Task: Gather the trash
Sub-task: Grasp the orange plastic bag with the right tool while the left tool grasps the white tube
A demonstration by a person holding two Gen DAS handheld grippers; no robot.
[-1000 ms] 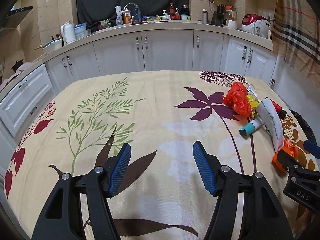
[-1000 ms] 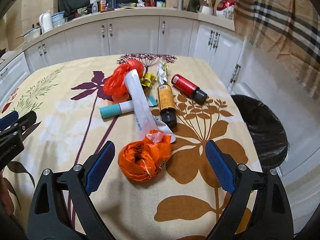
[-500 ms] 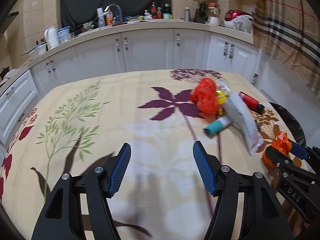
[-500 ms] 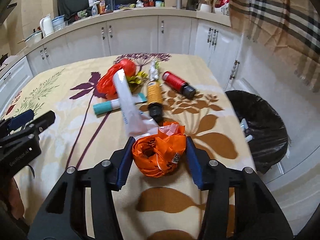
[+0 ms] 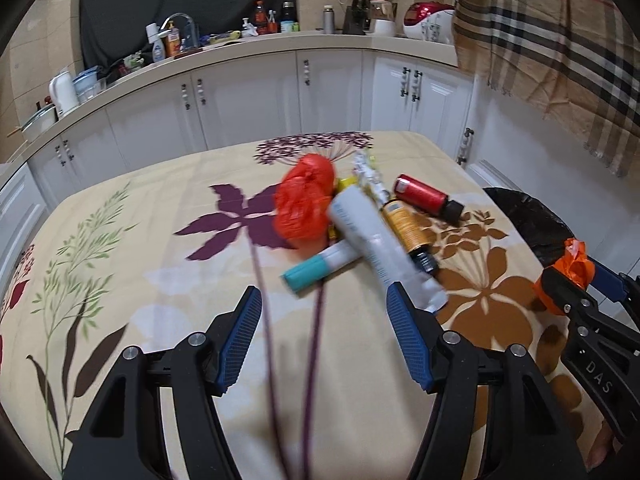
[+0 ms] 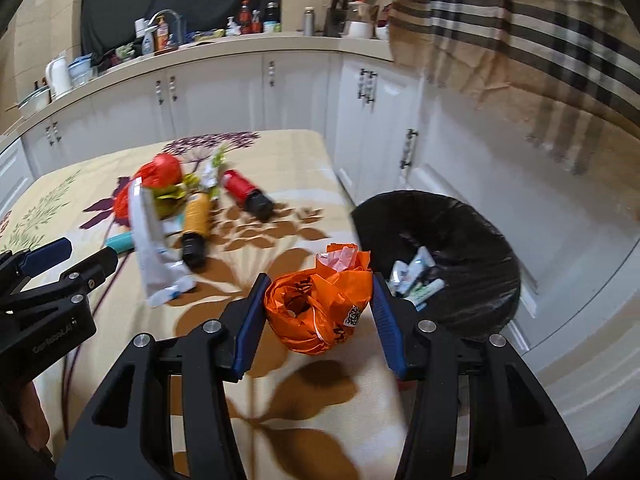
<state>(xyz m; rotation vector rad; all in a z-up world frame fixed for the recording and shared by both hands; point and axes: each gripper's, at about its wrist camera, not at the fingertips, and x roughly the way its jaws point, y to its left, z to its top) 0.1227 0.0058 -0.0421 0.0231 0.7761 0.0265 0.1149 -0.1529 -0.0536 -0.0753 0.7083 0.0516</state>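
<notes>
My right gripper [image 6: 318,316] is shut on a crumpled orange plastic bag [image 6: 316,308] and holds it above the table's right edge, left of the black-lined trash bin [image 6: 476,240]. The bag also shows in the left wrist view [image 5: 568,276]. My left gripper [image 5: 324,336] is open and empty above the table, just short of a trash pile: a red bag [image 5: 304,204], a white tube [image 5: 380,240], a teal-capped tube [image 5: 316,268], an orange bottle [image 5: 408,228] and a red bottle [image 5: 424,196].
The table carries a floral cloth [image 5: 160,240]. The bin [image 5: 520,216] stands on the floor past the table's right edge and holds several tubes [image 6: 416,280]. White cabinets [image 5: 240,100] and a cluttered counter stand behind. A plaid cloth [image 5: 560,60] hangs at right.
My right gripper closed on the orange bag, lifted it and carried it right toward the bin. My left gripper moved right across the table toward the trash pile, staying open.
</notes>
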